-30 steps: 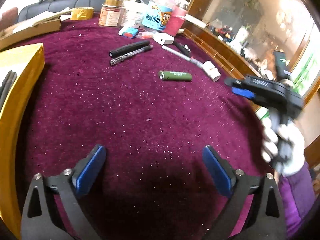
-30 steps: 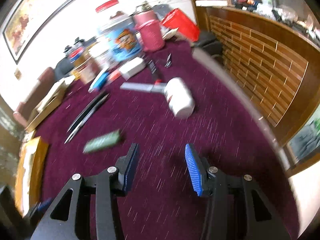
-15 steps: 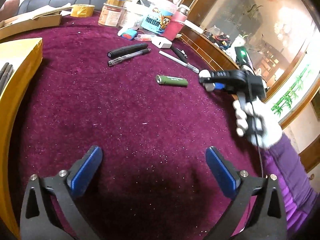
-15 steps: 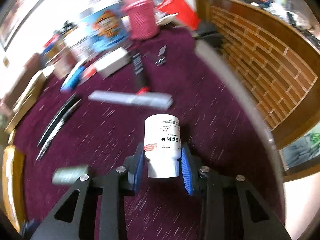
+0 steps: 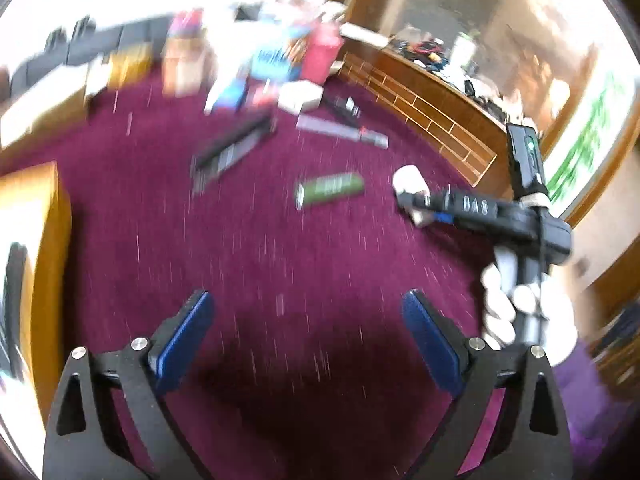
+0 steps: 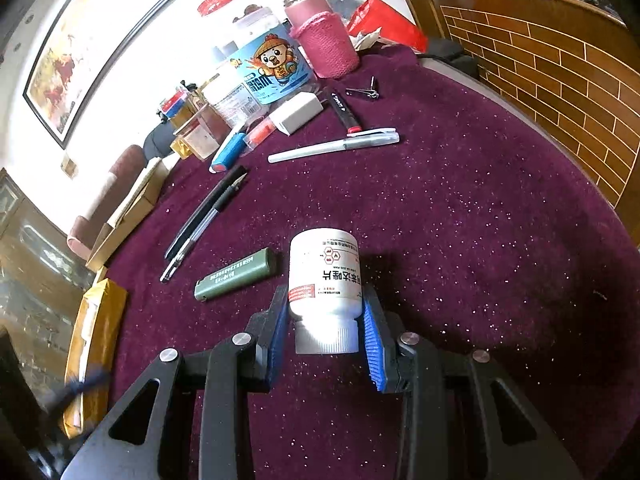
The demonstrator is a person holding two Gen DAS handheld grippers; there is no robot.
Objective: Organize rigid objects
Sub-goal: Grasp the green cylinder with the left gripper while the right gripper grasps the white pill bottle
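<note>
The white pill bottle (image 6: 325, 280) is held between the jaws of the right gripper (image 6: 325, 334), which have just been closing and now press on its lower body and ribbed cap. Its long axis runs straight out along the fingers, cap end toward the camera and base pointing away. It is seen low over the purple surface (image 6: 480, 220); contact with the surface cannot be told. A green lighter (image 6: 236, 274) lies just left of the bottle, with two black pens (image 6: 204, 218) beyond it. The bottle is white plastic with a red-printed label. The left gripper (image 5: 306, 340) is wide open and empty, well apart from the bottle.
</note>
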